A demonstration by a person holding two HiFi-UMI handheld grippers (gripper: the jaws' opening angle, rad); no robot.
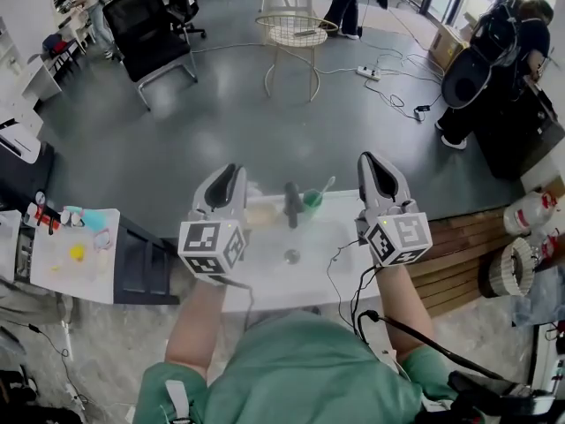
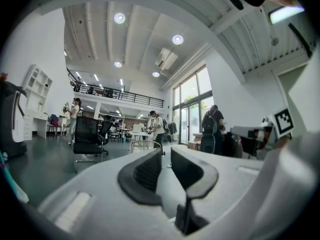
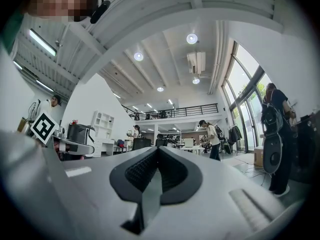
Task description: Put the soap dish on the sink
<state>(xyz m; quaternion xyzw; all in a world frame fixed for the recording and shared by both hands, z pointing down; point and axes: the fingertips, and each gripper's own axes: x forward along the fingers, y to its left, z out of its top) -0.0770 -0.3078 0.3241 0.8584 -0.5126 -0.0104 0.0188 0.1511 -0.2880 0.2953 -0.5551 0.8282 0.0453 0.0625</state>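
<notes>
In the head view a white sink [image 1: 265,276] lies below me, with a black faucet [image 1: 291,204] and a drain [image 1: 291,255]. A pale cream soap dish [image 1: 261,215] rests on the sink's back edge, left of the faucet. My left gripper [image 1: 229,173] is held above the sink's left side, right beside the dish, with a narrow gap between its jaws and nothing in them. The right gripper [image 1: 380,161] hovers over the sink's right end, shut and empty. Both gripper views look out level into the room: left gripper [image 2: 166,156], right gripper [image 3: 157,151]. Neither shows the dish or the sink.
A green cup [image 1: 312,201] with a toothbrush stands right of the faucet. A black cable [image 1: 339,272] trails over the sink's right part. A white side table [image 1: 66,254] with small items is at left, wooden slats [image 1: 459,254] at right. A wire table [image 1: 296,32] and office chair [image 1: 146,29] stand beyond.
</notes>
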